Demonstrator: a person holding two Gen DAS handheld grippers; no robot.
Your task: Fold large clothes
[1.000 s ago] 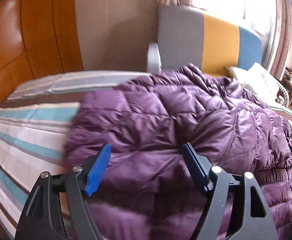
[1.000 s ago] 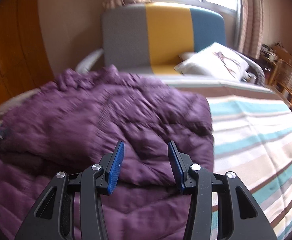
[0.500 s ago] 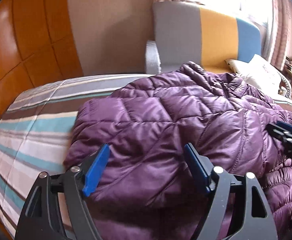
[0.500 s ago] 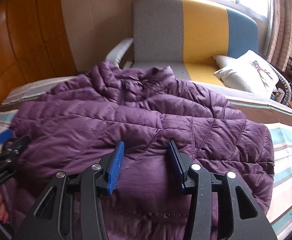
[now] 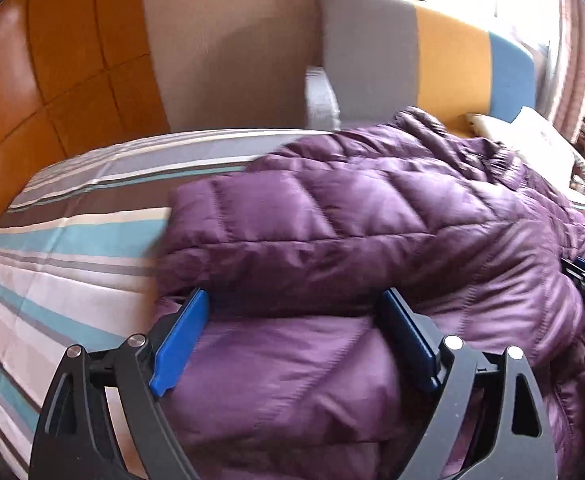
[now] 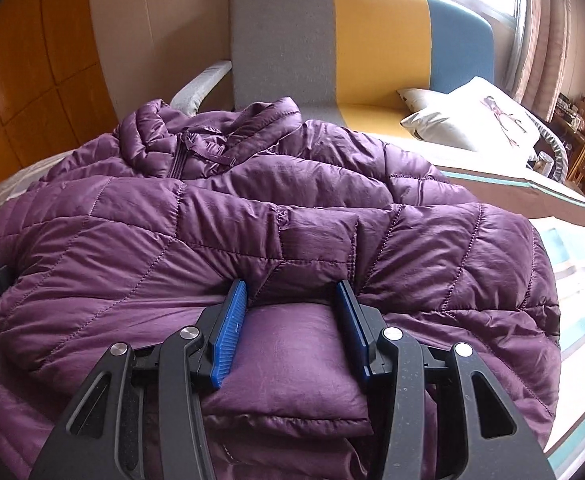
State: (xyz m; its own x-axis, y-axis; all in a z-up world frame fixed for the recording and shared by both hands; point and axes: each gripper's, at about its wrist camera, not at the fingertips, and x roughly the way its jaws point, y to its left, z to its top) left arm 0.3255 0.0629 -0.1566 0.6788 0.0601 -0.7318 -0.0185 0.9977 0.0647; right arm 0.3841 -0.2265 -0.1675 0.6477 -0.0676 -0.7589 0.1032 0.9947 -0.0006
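Folding looks partway done: purple down jacket (image 6: 292, 208) lies doubled over on striped bedsheet (image 5: 72, 240), final tidy folds left. Left gripper (image 5: 296, 344) jaws have just been opening, spread, jacket between them unpinched. Right gripper (image 6: 290, 326) pinching a puffy fold. Only right view shows collar and zipper (image 6: 178, 160); left view shows bare sheet.

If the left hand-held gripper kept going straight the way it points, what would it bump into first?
Most likely the purple quilted jacket: the left hand-held gripper already has its open blue pads on either side of a folded edge, though depth is unclear.
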